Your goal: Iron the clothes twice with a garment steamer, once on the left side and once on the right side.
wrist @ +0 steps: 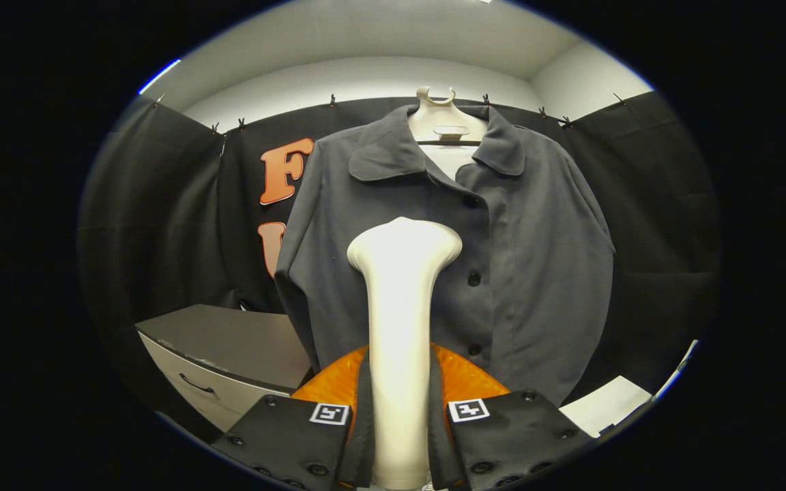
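1. Gripper view: the gripper (400, 436) is clamped on the garment steamer (401, 327), whose pale handle stands upright between the two fingers (297, 436), with both pressing its sides.
2. The steamer's broad head rises just ahead of the fingertips, in front of the lower middle of the clothes; whether it touches the cloth cannot be told.
3. An orange part (464, 378) of the steamer shows behind the handle, just above the fingers.
4. The clothes, a dark grey buttoned jacket (529, 259), hang beyond the fingers on a pale hanger (444, 119), collar up, front facing the gripper.
5. A grey cabinet with a drawer (229, 348) stands beyond the left finger, beside the jacket's lower hem.
6. A white sheet (604, 406) lies beyond the right finger.
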`<state>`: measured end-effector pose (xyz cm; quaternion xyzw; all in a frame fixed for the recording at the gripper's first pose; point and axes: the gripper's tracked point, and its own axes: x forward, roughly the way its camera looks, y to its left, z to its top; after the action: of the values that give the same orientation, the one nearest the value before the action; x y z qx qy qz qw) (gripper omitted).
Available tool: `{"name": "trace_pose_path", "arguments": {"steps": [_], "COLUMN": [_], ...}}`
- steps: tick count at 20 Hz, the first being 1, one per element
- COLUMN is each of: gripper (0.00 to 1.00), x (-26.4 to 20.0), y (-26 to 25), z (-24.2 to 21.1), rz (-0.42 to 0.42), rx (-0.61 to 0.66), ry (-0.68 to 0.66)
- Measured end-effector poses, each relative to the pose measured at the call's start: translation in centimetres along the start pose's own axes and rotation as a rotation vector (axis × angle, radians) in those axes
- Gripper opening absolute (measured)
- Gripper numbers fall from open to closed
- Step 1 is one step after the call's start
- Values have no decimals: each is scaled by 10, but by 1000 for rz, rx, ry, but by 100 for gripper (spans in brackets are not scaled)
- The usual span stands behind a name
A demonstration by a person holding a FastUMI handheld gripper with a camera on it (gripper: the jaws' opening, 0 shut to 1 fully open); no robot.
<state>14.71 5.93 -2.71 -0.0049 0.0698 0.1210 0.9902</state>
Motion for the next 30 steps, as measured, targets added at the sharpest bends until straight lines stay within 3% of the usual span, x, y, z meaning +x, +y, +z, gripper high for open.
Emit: {"name": "trace_pose_path", "arguments": {"steps": [7,30], "gripper": [39,39], "x": [-10,-47], "y": [9,0], "z": [-40,-199], "rz": [27,-26], "rx": [21,57], "ry": [32,247]}}
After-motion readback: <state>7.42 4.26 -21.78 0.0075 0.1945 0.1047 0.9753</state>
